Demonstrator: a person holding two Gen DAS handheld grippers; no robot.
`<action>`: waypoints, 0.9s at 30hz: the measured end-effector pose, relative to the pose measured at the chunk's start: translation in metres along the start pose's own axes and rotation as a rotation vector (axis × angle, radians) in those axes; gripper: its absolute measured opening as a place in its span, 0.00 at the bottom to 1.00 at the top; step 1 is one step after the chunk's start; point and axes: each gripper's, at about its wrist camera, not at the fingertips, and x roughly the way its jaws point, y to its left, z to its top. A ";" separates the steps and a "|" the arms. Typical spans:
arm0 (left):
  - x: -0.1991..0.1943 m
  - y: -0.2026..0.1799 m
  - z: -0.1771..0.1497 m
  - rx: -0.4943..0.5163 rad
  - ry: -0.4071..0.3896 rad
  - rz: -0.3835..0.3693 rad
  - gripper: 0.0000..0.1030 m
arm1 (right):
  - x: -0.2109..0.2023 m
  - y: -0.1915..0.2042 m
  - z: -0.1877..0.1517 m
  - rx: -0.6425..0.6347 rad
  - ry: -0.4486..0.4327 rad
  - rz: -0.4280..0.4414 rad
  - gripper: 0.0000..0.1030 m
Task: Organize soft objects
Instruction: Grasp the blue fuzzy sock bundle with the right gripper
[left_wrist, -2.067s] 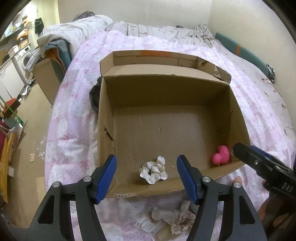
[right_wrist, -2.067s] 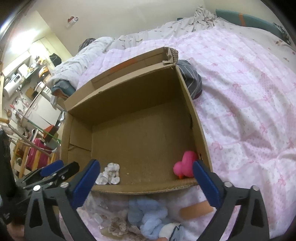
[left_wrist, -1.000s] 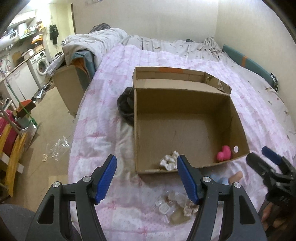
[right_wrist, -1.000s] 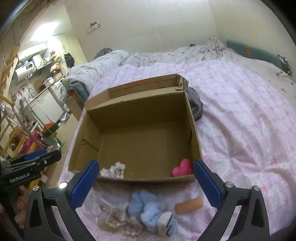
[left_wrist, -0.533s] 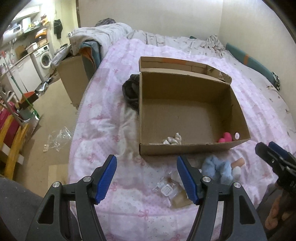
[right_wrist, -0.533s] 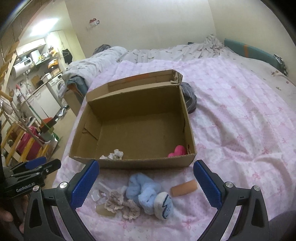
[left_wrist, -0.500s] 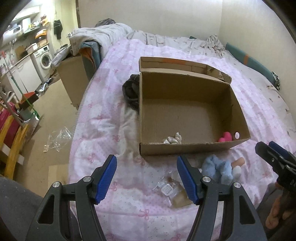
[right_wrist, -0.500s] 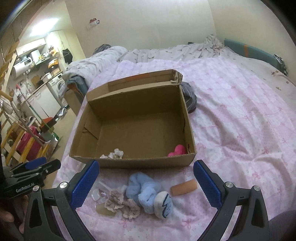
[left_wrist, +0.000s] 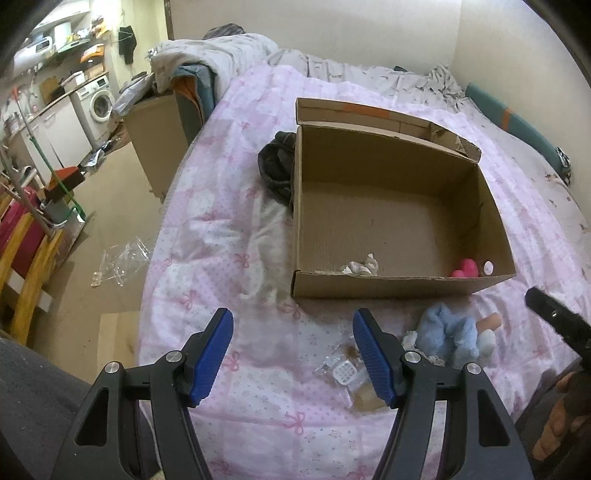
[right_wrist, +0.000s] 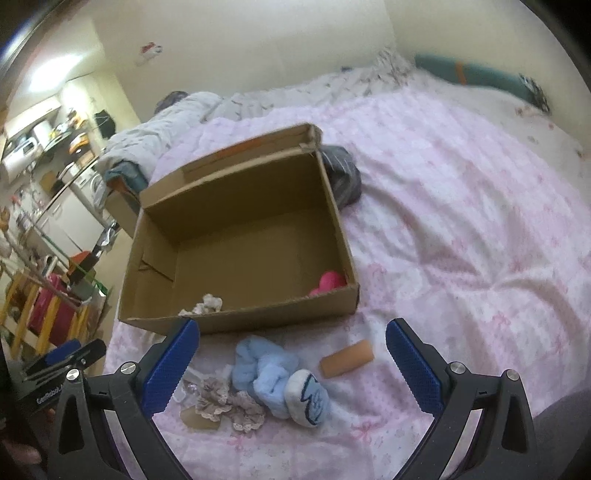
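Observation:
An open cardboard box (left_wrist: 402, 284) (right_wrist: 240, 321) sits on a pink quilted bed. Inside lie a pink soft toy (left_wrist: 465, 268) (right_wrist: 328, 282) and a white scrunchie (left_wrist: 360, 266) (right_wrist: 208, 304). In front of the box lie a blue fluffy item (left_wrist: 448, 334) (right_wrist: 264, 373), a white and blue plush (right_wrist: 310, 398), a lacy beige scrunchie (right_wrist: 229, 404), a tan cylinder (right_wrist: 345, 360) (left_wrist: 489, 322) and clear packets (left_wrist: 341, 367). My left gripper (left_wrist: 293, 354) is open and empty over the quilt, left of the pile. My right gripper (right_wrist: 291, 365) is open and empty, above the pile.
A dark cloth bundle (left_wrist: 277, 166) (right_wrist: 341, 175) lies against the box's far outer side. The bed edge drops to the floor (left_wrist: 92, 229) at left, with a second cardboard box (left_wrist: 155, 129), furniture and plastic wrap there. A wall runs behind the bed.
Both grippers have pulled back and up from the box, so the pile in front of it now shows. Both stay open and empty. The right view has shifted and is blurred.

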 end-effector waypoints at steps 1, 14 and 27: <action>0.001 0.000 0.000 -0.001 0.002 0.001 0.63 | 0.004 -0.003 -0.001 0.013 0.022 -0.011 1.00; 0.015 0.004 0.000 -0.044 0.060 0.003 0.63 | 0.084 0.011 -0.033 0.048 0.360 -0.066 1.00; 0.016 0.007 0.001 -0.058 0.064 -0.002 0.63 | 0.125 0.039 -0.058 0.024 0.416 -0.212 0.79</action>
